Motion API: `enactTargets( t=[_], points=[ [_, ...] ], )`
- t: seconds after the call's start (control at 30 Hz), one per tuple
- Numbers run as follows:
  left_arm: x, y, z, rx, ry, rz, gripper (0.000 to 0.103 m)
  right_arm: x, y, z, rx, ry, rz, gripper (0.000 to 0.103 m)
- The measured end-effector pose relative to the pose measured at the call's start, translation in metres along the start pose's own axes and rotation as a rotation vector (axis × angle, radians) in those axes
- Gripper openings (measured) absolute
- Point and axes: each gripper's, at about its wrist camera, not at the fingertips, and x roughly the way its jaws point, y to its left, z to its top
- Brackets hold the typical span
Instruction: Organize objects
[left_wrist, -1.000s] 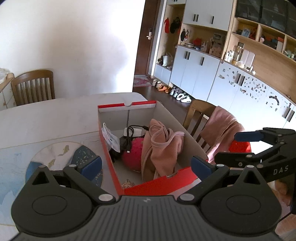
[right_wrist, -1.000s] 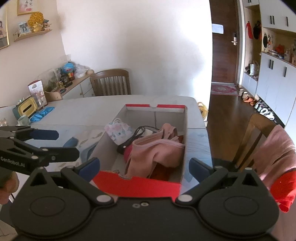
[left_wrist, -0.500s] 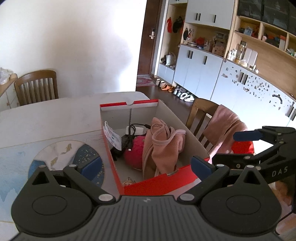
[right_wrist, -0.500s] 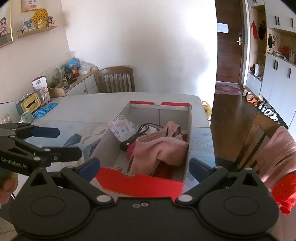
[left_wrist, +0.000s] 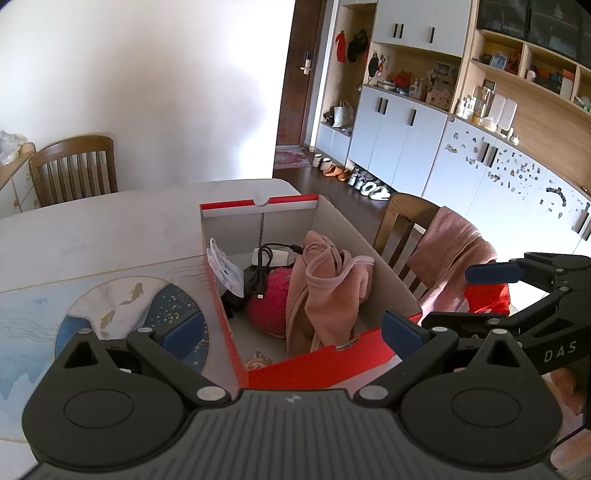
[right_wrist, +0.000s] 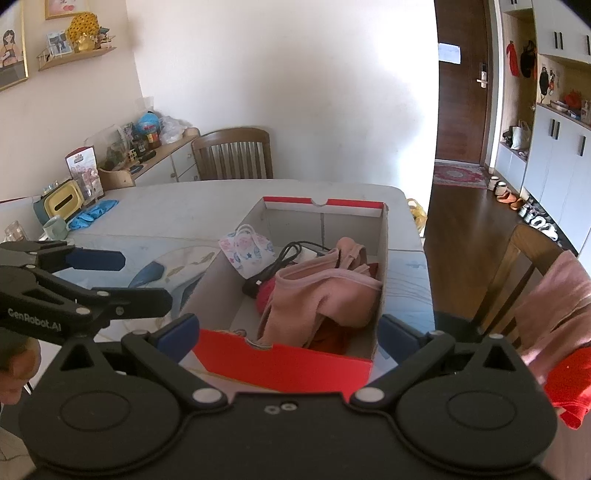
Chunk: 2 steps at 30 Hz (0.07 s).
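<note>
A red cardboard box (left_wrist: 317, 363) (right_wrist: 284, 363) stands open on the table. In it lie a pink garment (left_wrist: 325, 291) (right_wrist: 321, 295), a red plush thing (left_wrist: 267, 299), a black cable (left_wrist: 266, 258) (right_wrist: 284, 260) and a patterned face mask (left_wrist: 225, 271) (right_wrist: 247, 251) against its left wall. My left gripper (left_wrist: 291, 334) is open and empty, just short of the box's near wall. My right gripper (right_wrist: 288, 334) is open and empty, also at the near wall. Each gripper shows in the other's view, the right one (left_wrist: 517, 291) and the left one (right_wrist: 92, 280).
The table (left_wrist: 92, 240) has a fish-patterned mat (left_wrist: 122, 306) left of the box. A wooden chair (left_wrist: 410, 221) draped with a pink towel (left_wrist: 454, 251) stands to the right, another chair (right_wrist: 232, 155) beyond the table. A mug (right_wrist: 55, 227) and blue gloves (right_wrist: 92, 214) lie far left.
Both grippers have drawn back and risen slightly from the box, so more of the room shows. Both stayed open. The box contents have not moved.
</note>
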Motion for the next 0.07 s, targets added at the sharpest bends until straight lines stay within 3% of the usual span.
enactTargets(
  t=[0.07],
  points=[
    [0.0011,0.0014,0.0001,0.0,0.002,-0.001,0.103,0.0003,0.0008,0.0,-0.003,0.003,-0.003,0.102]
  ],
)
